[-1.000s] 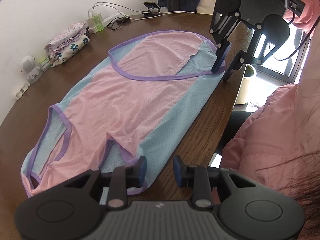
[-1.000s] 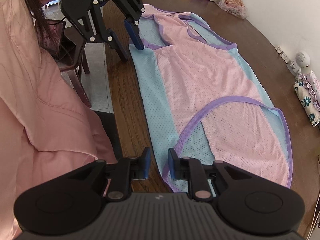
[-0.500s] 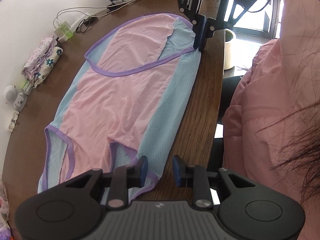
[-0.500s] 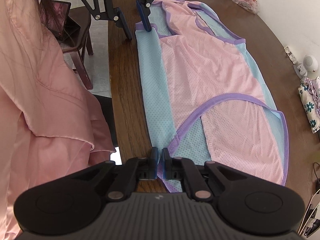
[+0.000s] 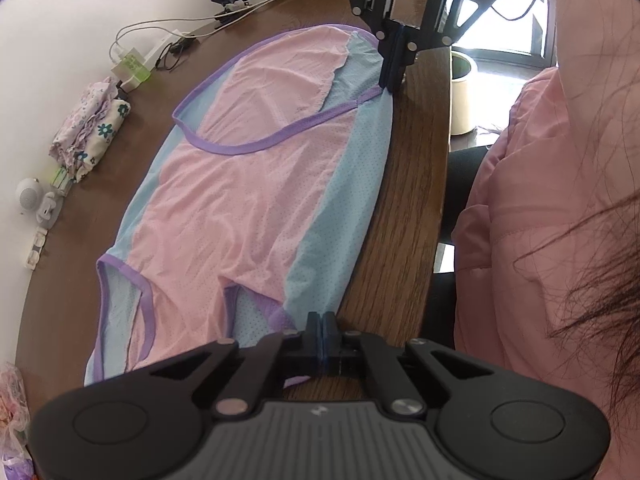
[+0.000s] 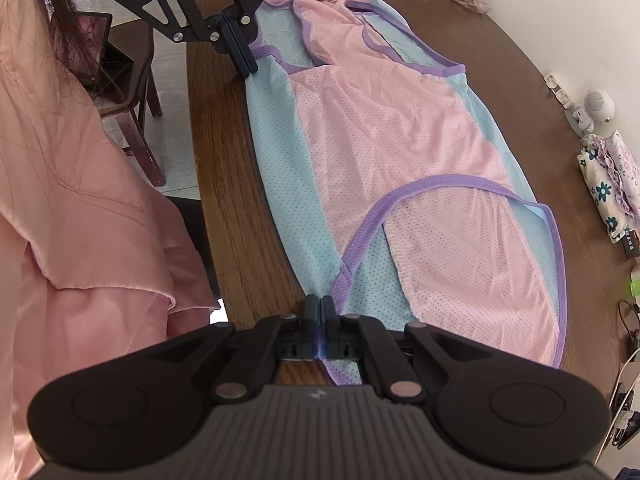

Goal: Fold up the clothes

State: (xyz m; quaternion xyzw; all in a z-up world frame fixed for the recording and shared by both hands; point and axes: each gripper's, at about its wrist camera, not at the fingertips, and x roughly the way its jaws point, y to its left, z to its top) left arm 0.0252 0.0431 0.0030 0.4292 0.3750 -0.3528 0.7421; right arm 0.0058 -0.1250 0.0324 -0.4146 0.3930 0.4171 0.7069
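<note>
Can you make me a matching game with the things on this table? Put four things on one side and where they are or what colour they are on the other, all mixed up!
Things:
1. shirt
2. left gripper
3. flowery cloth
4. little white speaker

Clues:
A. folded up beside the wall
B. pink, blue and purple
C. round, at the table's edge
D. shut on the shirt's near edge

Pairs: 1-B, 2-D, 3-A, 4-C

Black left claw (image 5: 322, 326) with blue pads, silver screws, ribbed grey housing, pink quilted sleeve (image 5: 540, 220)
</note>
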